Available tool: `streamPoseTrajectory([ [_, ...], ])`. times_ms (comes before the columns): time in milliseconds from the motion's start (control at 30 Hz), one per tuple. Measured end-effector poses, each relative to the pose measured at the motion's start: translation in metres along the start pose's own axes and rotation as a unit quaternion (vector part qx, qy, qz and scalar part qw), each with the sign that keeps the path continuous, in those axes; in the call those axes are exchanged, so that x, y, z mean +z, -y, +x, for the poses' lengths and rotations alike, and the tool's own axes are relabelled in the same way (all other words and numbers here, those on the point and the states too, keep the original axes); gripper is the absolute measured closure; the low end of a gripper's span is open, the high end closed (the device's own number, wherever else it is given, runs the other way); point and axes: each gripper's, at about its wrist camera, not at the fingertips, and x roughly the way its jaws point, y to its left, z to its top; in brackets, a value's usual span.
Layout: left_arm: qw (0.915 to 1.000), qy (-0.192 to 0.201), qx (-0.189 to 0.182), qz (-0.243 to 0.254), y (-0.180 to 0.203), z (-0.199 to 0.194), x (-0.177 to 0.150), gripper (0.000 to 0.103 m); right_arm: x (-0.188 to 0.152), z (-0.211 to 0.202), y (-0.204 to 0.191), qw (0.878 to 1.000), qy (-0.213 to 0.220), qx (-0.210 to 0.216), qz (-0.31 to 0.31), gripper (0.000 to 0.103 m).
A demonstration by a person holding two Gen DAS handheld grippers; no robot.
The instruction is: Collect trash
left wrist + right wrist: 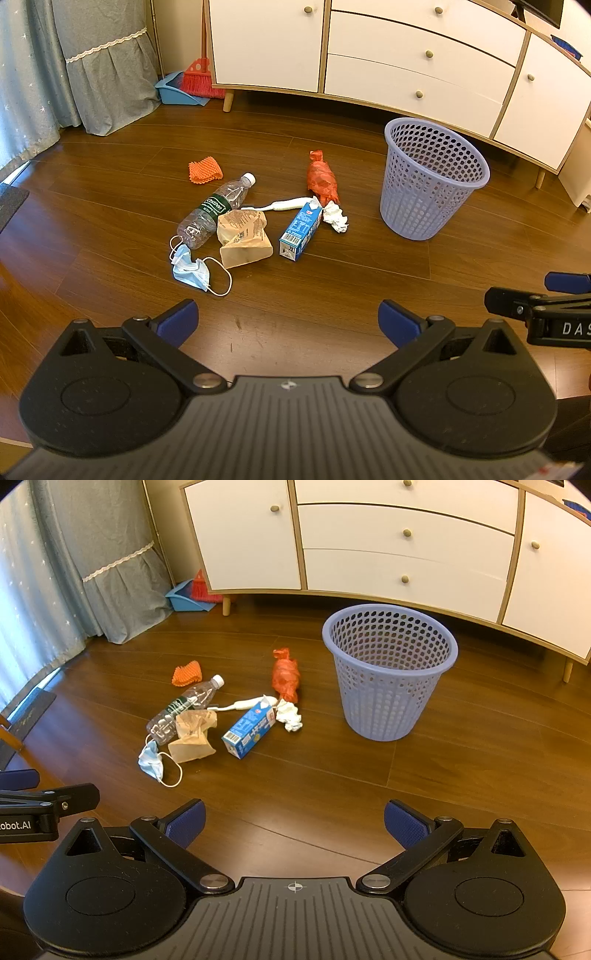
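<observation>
Left wrist view shows the left gripper (288,319) with its blue-padded fingers spread wide over bare wooden floor (332,288), holding nothing. At about 12 o'clock from it lies the litter: a crushed clear plastic bottle (214,212), a crumpled brown paper bag (243,238) touching the bottle, a blue face mask (190,269) at 11 o'clock, a blue-and-white milk carton (300,230), a white toothbrush (280,205), a wad of white tissue (335,218), a twisted orange plastic bag (323,177) and an orange foam net (205,170). A lavender perforated wastebasket (432,181) stands upright at 1 o'clock, apart from the litter, before a white sideboard (406,51). A red broom (199,74) and blue dustpan (173,90) sit in the far corner by the grey curtain (107,66).

Right wrist view shows the right gripper (294,825) likewise spread and holding nothing, the wastebasket straight ahead at 12 o'clock and the litter at 11 o'clock.
</observation>
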Motion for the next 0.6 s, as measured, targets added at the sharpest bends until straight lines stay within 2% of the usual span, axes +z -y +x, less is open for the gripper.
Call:
streamPoseTrajectory([
  [600,1.0,0.0,-0.001,-0.001,0.0011,0.001,0.0008,0.001,0.0036,-0.0006,0.0023,1.0,0.001,-0.004,0.003,0.002],
])
